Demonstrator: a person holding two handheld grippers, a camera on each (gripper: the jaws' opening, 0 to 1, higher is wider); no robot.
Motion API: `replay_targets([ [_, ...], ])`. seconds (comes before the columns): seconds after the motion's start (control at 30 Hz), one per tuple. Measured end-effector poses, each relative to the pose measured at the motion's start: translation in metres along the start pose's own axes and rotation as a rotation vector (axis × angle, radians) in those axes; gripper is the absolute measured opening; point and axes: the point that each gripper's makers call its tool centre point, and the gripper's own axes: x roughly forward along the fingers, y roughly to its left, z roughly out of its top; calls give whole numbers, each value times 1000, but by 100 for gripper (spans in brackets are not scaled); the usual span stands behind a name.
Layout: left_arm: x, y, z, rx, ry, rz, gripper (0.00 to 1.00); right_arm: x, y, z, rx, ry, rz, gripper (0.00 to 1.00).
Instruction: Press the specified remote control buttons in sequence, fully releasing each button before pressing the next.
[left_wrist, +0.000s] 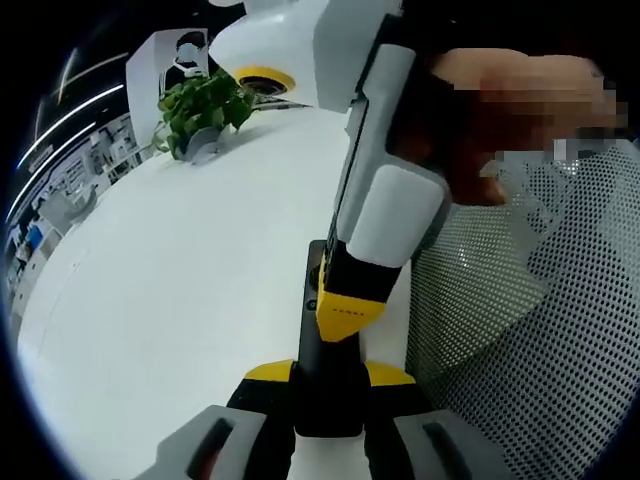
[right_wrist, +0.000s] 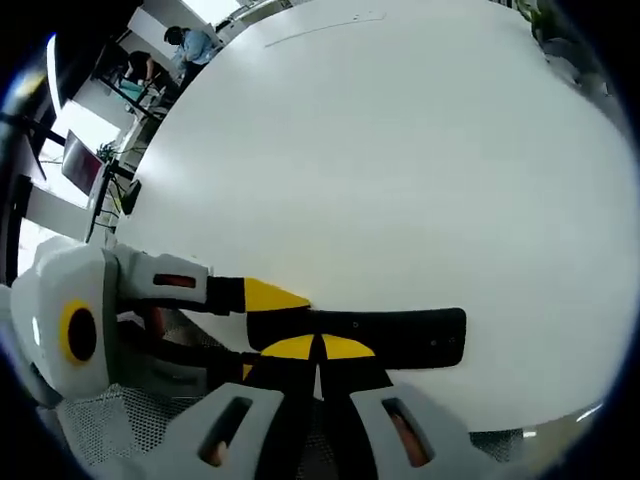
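Observation:
A slim black remote control lies lengthwise on the white table. My left gripper is shut on its near end, one yellow-tipped jaw on each side. My right gripper comes down from the upper right, its yellow tip resting on the remote's face. In the right gripper view the remote runs sideways near the table's edge. There my right gripper is shut, its two yellow tips together on top of the remote. The left gripper holds the remote's left end.
A potted green plant stands at the table's far side beside a white and yellow device. A perforated mesh chair sits right of the table edge. A hand holds the right gripper. People stand in the distant office.

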Motion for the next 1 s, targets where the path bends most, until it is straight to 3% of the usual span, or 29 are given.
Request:
replay_targets([
  [0.1, 0, 0, 0, -6, -6, 3, 24, 0, 2, 1, -4, -10, -30, 0],
  [0.27, -1, 1, 1, -13, -9, -7, 24, 1, 0, 3, -83, -15, -140, 0],
  [0.4, -1, 1, 1, -11, -13, -22, 24, 3, 0, 4, -51, 5, -177, 0],
  [0.53, -1, 1, 1, -9, -7, -23, 24, 4, 0, 5, -102, 58, -234, 0],
  [0.77, -2, 0, 1, -23, -22, -22, 24, 4, -4, 6, -28, 61, -221, 0],
  [1.0, -1, 1, 1, 0, -3, -19, 25, 2, -4, 4, 37, 39, -208, 0],
])
